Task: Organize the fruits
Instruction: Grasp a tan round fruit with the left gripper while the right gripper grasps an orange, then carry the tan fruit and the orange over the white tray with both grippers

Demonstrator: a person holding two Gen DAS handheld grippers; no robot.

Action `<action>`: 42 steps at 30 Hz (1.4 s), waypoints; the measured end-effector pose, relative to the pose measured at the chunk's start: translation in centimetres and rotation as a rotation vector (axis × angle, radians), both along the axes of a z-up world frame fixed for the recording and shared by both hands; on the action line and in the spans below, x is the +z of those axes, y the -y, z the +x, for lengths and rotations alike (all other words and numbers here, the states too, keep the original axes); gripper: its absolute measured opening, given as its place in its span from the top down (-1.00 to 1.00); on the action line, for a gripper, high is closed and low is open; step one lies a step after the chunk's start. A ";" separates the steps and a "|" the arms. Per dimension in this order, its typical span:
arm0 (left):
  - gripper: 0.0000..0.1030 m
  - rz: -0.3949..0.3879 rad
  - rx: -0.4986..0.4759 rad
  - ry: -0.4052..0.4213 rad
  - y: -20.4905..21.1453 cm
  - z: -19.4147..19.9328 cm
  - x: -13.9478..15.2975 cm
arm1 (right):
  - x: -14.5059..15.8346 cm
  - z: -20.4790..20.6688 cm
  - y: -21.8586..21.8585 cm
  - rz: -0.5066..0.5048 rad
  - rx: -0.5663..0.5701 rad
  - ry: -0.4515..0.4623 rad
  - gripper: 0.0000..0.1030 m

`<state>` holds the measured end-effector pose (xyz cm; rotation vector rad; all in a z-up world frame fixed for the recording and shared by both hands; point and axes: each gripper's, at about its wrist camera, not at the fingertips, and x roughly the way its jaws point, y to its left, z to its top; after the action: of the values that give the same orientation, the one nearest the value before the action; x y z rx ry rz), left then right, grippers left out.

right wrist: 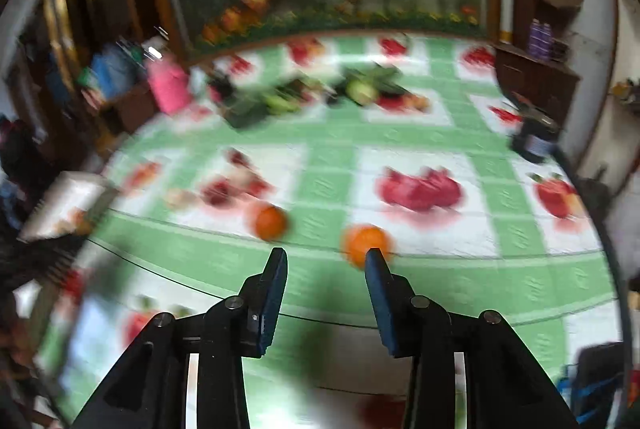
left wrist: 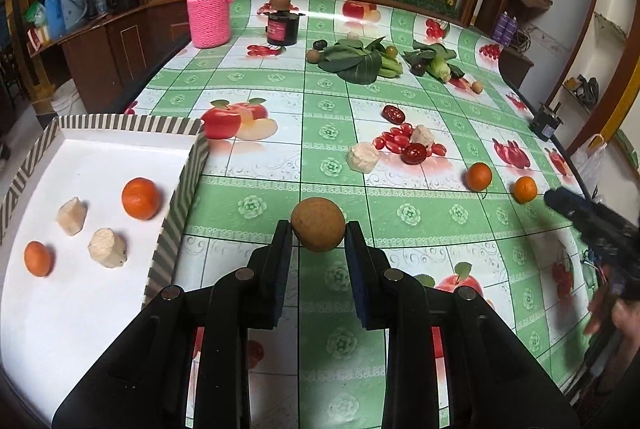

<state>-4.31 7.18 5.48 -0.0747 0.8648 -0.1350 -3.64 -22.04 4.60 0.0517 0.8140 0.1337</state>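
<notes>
Left wrist view: left hand-held gripper clamped across a brown fruit, centre frame; round, firm, light, likely to roll. Right hand-held gripper apart, empty, an orange behind its right finger.

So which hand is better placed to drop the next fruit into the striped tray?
Left: its fingers already clamp the brown round fruit right beside the striped tray. The right gripper is empty, near the oranges.
</notes>
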 end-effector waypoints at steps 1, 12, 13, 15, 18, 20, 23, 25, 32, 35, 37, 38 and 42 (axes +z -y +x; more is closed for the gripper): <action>0.49 -0.003 0.001 0.000 0.0 0.0 0.0 | -0.3 0.1 0.5 0.003 -0.012 -0.004 0.24; 0.49 0.003 -0.017 -0.007 0.6 -0.3 0.0 | -3.1 5.3 1.1 0.029 0.024 -0.084 0.27; 0.49 0.005 -0.019 -0.006 0.6 -0.3 0.0 | -3.5 5.6 1.3 0.059 0.028 -0.096 0.34; 0.49 0.004 -0.019 -0.001 0.4 -0.5 0.2 | -3.7 5.5 1.6 0.080 0.023 -0.102 0.35; 0.49 0.002 -0.011 0.002 -0.2 -0.6 0.5 | -2.8 4.4 1.3 0.108 0.026 -0.080 0.35; 0.49 -0.001 -0.009 0.005 -0.8 -0.8 1.0 | -1.6 3.7 0.5 0.127 0.040 -0.049 0.35; 0.49 0.012 0.001 0.026 -2.1 -1.6 2.1 | 0.7 2.7 -1.9 0.197 0.112 -0.003 0.36; 0.49 0.030 0.016 0.040 -3.3 -2.3 2.8 | 1.8 2.2 -4.1 0.230 0.179 0.009 0.36; 0.49 0.063 0.136 0.028 -9.9 -4.0 3.5 | 3.5 1.0 -14.3 0.273 0.426 0.007 0.36; 0.49 0.070 0.182 0.014 -12.3 -4.7 3.0 | 3.6 0.7 -18.8 0.261 0.513 0.000 0.36; 0.49 0.081 0.209 0.005 -13.8 -5.3 2.6 | 3.5 0.3 -21.6 0.263 0.569 -0.007 0.36; 0.49 0.085 0.220 -0.001 -14.4 -5.6 2.3 | 3.5 0.2 -22.9 0.259 0.594 -0.010 0.36; 0.49 0.090 0.260 -0.028 -16.5 -6.3 1.2 | 2.8 -0.2 -27.3 0.243 0.662 -0.027 0.36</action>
<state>-10.64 23.71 6.65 -0.1042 0.8800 0.1490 -3.81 5.22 7.44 0.0110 0.8138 0.8582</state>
